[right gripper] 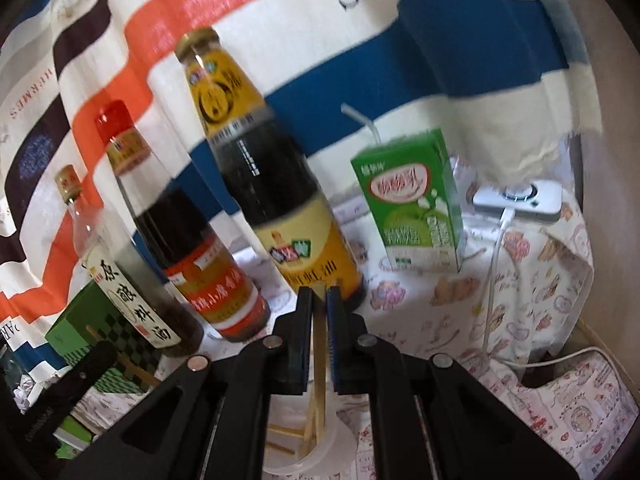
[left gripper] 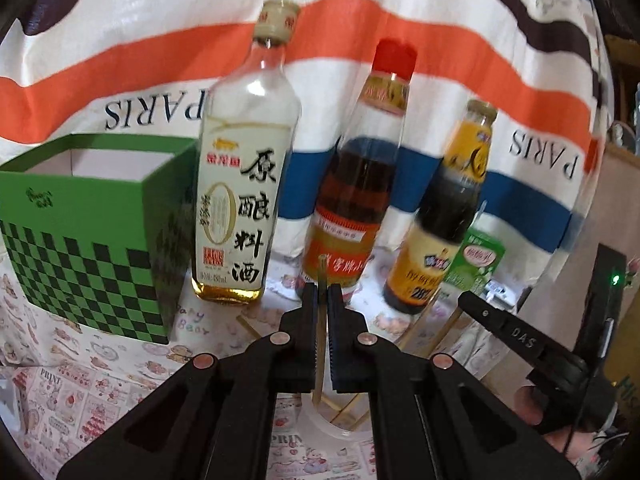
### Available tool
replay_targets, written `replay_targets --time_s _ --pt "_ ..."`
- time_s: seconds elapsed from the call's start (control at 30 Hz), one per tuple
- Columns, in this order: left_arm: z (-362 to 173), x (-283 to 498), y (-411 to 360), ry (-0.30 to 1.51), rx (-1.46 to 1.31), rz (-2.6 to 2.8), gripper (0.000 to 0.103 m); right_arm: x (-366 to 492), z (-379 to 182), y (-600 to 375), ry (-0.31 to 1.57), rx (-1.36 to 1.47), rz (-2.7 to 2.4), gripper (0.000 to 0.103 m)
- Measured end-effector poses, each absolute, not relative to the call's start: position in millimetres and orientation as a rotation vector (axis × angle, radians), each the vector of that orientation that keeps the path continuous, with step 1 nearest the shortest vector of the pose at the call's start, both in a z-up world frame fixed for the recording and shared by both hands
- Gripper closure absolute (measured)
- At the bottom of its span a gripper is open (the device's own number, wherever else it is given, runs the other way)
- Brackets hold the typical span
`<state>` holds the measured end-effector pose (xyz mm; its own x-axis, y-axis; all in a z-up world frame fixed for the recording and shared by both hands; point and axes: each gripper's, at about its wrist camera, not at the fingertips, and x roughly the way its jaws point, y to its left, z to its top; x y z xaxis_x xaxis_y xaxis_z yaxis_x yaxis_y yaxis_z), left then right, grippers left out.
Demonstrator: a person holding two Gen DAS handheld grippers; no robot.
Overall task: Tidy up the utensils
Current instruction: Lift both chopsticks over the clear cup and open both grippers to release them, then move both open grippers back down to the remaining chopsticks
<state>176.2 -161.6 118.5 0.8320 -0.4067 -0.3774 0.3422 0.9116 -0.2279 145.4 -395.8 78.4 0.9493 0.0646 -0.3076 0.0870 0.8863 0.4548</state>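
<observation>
My left gripper (left gripper: 321, 286) is shut on a bamboo chopstick (left gripper: 321, 332) that runs upright between its jaws, lower end over a clear plastic cup (left gripper: 332, 426). My right gripper (right gripper: 319, 290) is shut on another bamboo chopstick (right gripper: 319, 356), whose lower end reaches into the same clear cup (right gripper: 320, 452). More chopsticks (right gripper: 286, 432) lie on the patterned tablecloth by the cup. The right gripper's finger (left gripper: 504, 324) shows at the right of the left wrist view.
Three bottles stand behind: cooking wine (left gripper: 240, 184), red-capped vinegar (left gripper: 356, 200), dark soy sauce (left gripper: 444, 216). A green checkered box (left gripper: 88, 232) is at left. A green drink carton (right gripper: 412, 204) and a white device with cable (right gripper: 520, 200) are at right.
</observation>
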Motion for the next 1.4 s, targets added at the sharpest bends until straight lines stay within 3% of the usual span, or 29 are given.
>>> replay_targets --time_s 0.23,0.27,0.3,0.33,0.37,0.47,0.5,0.57,0.63,1.13,1.4 --pt "104.4 185.6 -165.9 0.453 -0.11 -0.357 0.099 163.1 68.5 -390.7 0.449 0.462 0.005 0.095" --pt "103.4 184.4 -164.8 0.447 -0.103 -0.356 0.098 164.6 67.7 -389.4 0.464 0.459 0.012 0.093" --pt "103.6 181.9 -163.9 0.435 -0.095 -0.354 0.097 166.6 67.6 -386.4 0.492 0.442 0.026 0.083" --pt "105.0 179.1 -163.3 0.423 -0.085 -0.354 0.088 167.6 67.5 -384.3 0.509 0.427 0.034 0.07" --pt "106.7 175.1 -162.1 0.407 -0.074 -0.356 0.077 168.2 68.0 -380.9 0.525 0.407 0.04 0.067" --pt "115.2 162.0 -157.4 0.361 -0.035 -0.338 0.07 164.8 71.5 -372.4 0.557 0.353 0.038 0.063" --pt "118.4 157.5 -154.9 0.347 -0.026 -0.332 0.067 163.8 72.8 -369.1 0.571 0.338 0.042 0.057" --pt "125.6 148.3 -148.2 0.316 -0.02 -0.318 0.055 162.3 74.6 -362.1 0.609 0.32 0.064 0.054" --pt "132.3 138.0 -139.8 0.286 -0.015 -0.307 0.049 159.6 76.6 -356.8 0.632 0.326 0.119 0.049" --pt "143.4 48.2 -55.3 0.087 -0.002 -0.187 0.013 111.7 109.3 -309.3 0.536 0.266 0.214 0.041" --pt "108.3 44.3 -33.0 0.146 -0.037 -0.135 0.009 95.0 113.8 -278.2 0.494 0.187 0.221 0.039"
